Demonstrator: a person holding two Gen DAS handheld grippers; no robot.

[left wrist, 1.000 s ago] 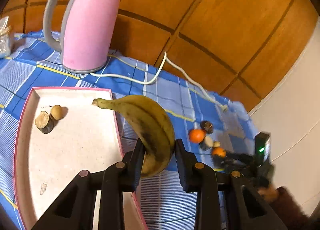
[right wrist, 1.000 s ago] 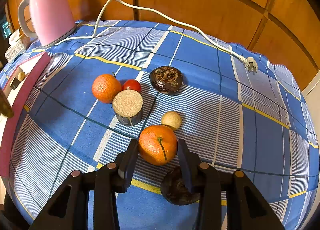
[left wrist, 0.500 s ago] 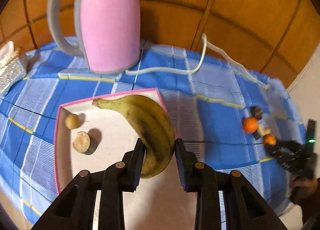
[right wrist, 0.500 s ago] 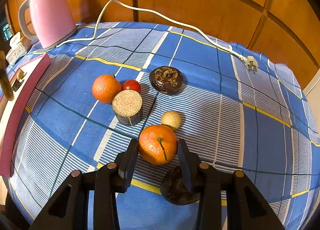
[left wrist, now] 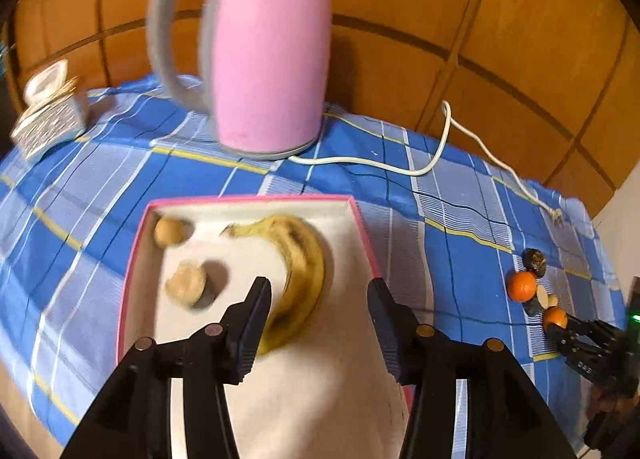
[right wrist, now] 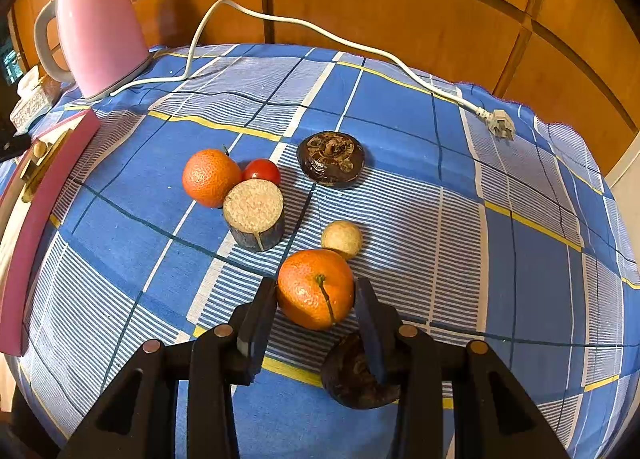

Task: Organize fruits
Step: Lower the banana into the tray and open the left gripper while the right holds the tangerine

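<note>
Your left gripper (left wrist: 320, 299) is hovering low over the pink-rimmed tray (left wrist: 248, 200) with its jaws spread wide, gripping nothing. The banana (left wrist: 298, 259) is lying on the tray floor between and just ahead of the tips, clear of the right jaw; contact with the left one cannot be judged. Two more pieces are sitting in the tray beside it: one small tan ball (left wrist: 168, 231) and one cut stub (left wrist: 188, 288), both blurred.

Your right gripper (right wrist: 316, 299) is reaching forward, low over the blue checked cloth (right wrist: 400, 107), its jaws bracketing one orange (right wrist: 316, 289); whether they are pressing on it is unclear. Around it you are looking at six loose items: two oranges counting the second one (right wrist: 210, 177), one red tomato (right wrist: 262, 171), one cut stub (right wrist: 254, 213), one pale ball (right wrist: 342, 238), and two dark brown fruits, one ahead (right wrist: 331, 158) and one under your right jaw (right wrist: 352, 375). One pink kettle (right wrist: 98, 25) is standing at the far left, its white cord (right wrist: 320, 33) trailing across the cloth.
</note>
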